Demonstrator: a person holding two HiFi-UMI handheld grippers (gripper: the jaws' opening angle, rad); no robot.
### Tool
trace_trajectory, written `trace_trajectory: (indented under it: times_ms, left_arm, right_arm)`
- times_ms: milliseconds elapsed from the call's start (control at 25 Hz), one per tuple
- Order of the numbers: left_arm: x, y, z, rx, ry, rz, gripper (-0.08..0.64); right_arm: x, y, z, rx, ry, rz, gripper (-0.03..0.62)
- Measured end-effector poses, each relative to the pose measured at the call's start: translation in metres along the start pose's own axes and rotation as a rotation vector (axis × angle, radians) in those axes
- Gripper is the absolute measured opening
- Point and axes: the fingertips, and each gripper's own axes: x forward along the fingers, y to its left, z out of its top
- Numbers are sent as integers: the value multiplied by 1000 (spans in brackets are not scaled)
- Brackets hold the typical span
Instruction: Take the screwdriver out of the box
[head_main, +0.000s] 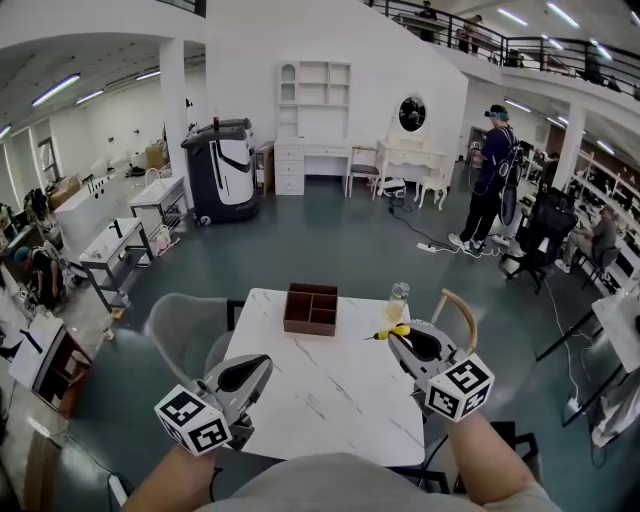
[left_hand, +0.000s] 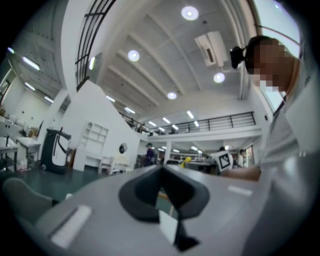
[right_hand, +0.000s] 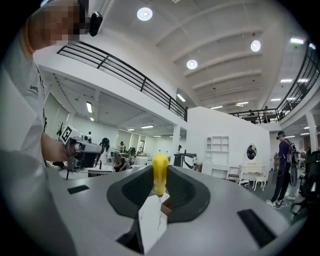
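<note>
Holding both grippers low over the near half of the white marble table (head_main: 330, 400), you have its near edge just ahead of your torso.

- Left gripper (head_main: 264, 362): jaws pressed together, nothing between them; it hovers over the table's near left part. Its marker cube (head_main: 193, 420) sits at the near left corner.
- Right gripper (head_main: 392, 340): pinching the screwdriver (head_main: 394, 330) by its yellow handle. The tool is clear of the box, above the table's right side, dark shaft pointing left. In the right gripper view the handle (right_hand: 160, 172) stands upright between the pads.
- Bare tabletop lies between the two grippers and runs on to the box.
- Brown wooden compartment box (head_main: 311, 308): at the middle of the far edge, well apart from both grippers.
- Clear glass (head_main: 398, 298): far right part of the table, just beyond the screwdriver; tightest spot on your right.
- Grey chair (head_main: 183, 332) crowds the left edge; a wooden chair back (head_main: 458, 306) stands at the right far corner.
- Beyond the table: open grey-green floor, a cable trailing across it at right.
- Farther: a black-and-white machine (head_main: 221, 168), white shelving (head_main: 314, 92), a dressing table with round mirror (head_main: 411, 114), and a standing person (head_main: 492, 180).

Writing: the cubes carry black-and-white square patterns only. Small print on your shirt in the right gripper view is too small to read.
</note>
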Motion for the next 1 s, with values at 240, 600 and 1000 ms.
trace_trajectory:
  times_ms: [240,600,1000]
  left_arm:
    - [-4,6,-13,-30,14,6,5]
    - [-4,14,-11,-36,5,20,5]
    - [-2,7,-13,-39,-2,14,5]
  right_arm:
    - [1,18,-19,32,25,31,77]
    - [5,23,-28,40,39,51,77]
    - [-1,23,-27,25,37,48,77]
